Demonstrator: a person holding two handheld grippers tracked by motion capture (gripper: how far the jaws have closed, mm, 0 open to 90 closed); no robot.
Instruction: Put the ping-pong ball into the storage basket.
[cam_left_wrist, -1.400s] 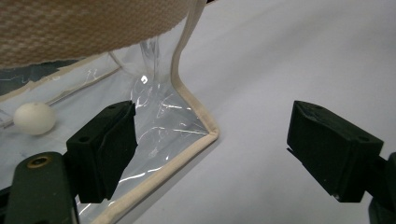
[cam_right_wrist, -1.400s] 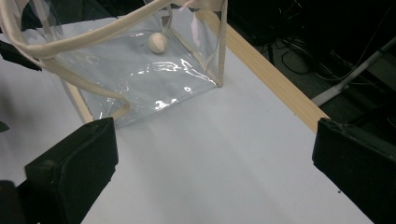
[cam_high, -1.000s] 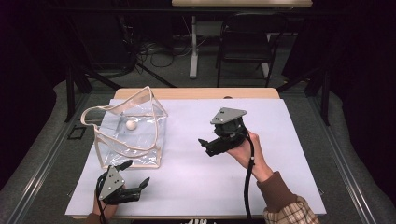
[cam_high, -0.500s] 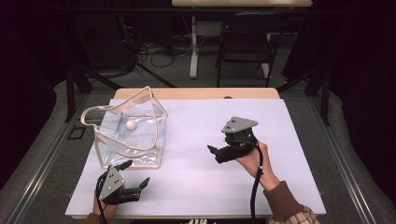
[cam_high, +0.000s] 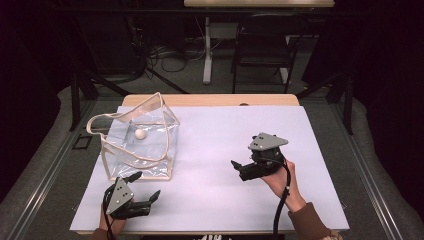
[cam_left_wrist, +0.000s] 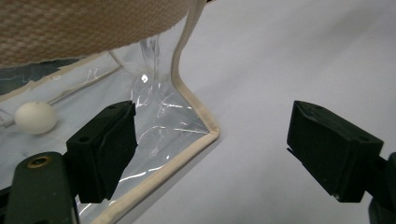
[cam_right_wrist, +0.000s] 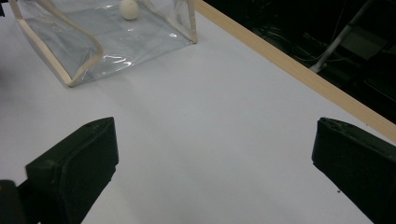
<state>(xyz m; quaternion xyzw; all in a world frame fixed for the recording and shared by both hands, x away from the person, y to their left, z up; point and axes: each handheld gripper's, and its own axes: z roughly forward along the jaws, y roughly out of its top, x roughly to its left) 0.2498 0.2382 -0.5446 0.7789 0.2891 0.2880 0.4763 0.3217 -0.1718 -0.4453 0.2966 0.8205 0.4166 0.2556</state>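
Observation:
A clear plastic bag (cam_high: 140, 145) with cream trim and a cream strap stands open on the left of the white table top (cam_high: 215, 140). A small white ball (cam_high: 140, 134) lies inside it, seen through the wall in the left gripper view as ball (cam_left_wrist: 36, 117) and far off as ball (cam_right_wrist: 129, 8). My left gripper (cam_high: 145, 187) rests open at the table's near left, just in front of the bag's near corner (cam_left_wrist: 208, 133). My right gripper (cam_high: 239, 167) is held open above the table's right half, empty, jaws pointing left toward the bag (cam_right_wrist: 102, 37).
The table's wooden far edge (cam_right_wrist: 289, 70) runs behind the white sheet. A dark chair (cam_high: 262, 47) and a white table leg (cam_high: 206, 50) stand on the floor beyond, with cables near them. A cable trails from the right gripper toward the person's sleeve (cam_high: 305, 222).
The right gripper has drawn back to the right and toward the near edge, away from the bag. The left gripper and the bag have stayed still.

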